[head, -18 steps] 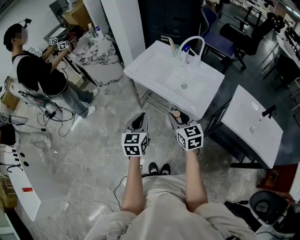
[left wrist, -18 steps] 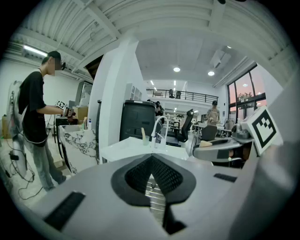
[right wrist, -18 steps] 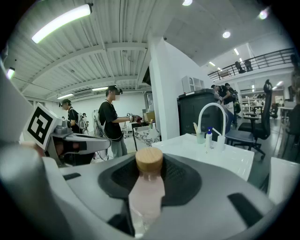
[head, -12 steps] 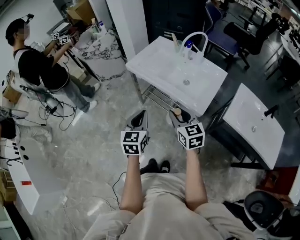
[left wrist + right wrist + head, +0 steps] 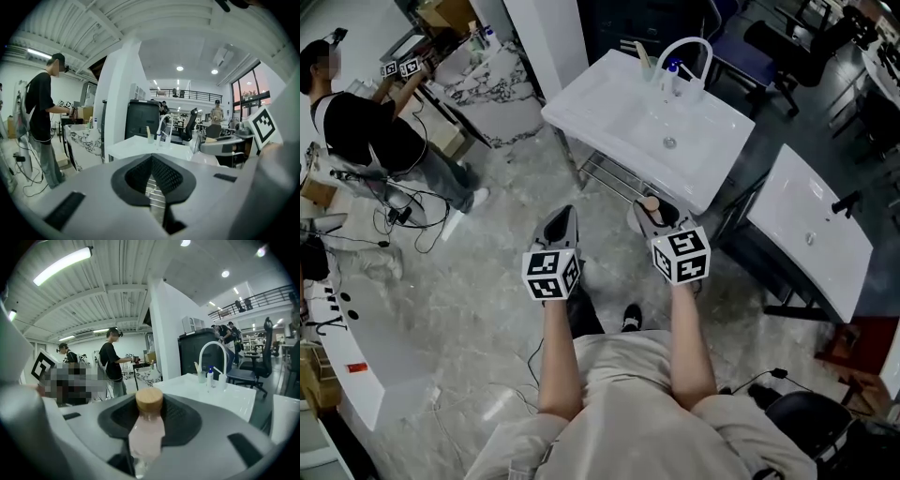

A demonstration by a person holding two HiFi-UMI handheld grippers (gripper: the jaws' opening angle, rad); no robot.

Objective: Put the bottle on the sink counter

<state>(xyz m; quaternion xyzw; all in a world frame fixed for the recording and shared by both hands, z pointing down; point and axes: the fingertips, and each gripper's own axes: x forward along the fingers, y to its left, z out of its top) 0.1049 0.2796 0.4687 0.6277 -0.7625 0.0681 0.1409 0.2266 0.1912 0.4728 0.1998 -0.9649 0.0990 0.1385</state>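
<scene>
Now the right tool point(image 5: 655, 217) is clamped on the bottle point(image 5: 146, 430): its dark pads press on both sides of the pale pink body, and the round wooden cap point(image 5: 149, 401) stands up past the jaw tips. Bottle and tool are held in the air over the grey marbled floor point(image 5: 478, 281), near the front edge of the white sink worktop point(image 5: 600, 127) but short of it and not touching it. The left tool point(image 5: 560, 223) hangs beside the right one, also short of the worktop; its jaws are together with nothing between them. At the worktop's far side stands an arched white tap point(image 5: 684, 47), with a blue-topped dispenser point(image 5: 210, 376) and a cup point(image 5: 201, 376) just beside it. A second white sink point(image 5: 811, 234) stands off to the right. At the far left a person point(image 5: 366, 141) in a black top faces a marble-patterned table point(image 5: 502, 89).
</scene>
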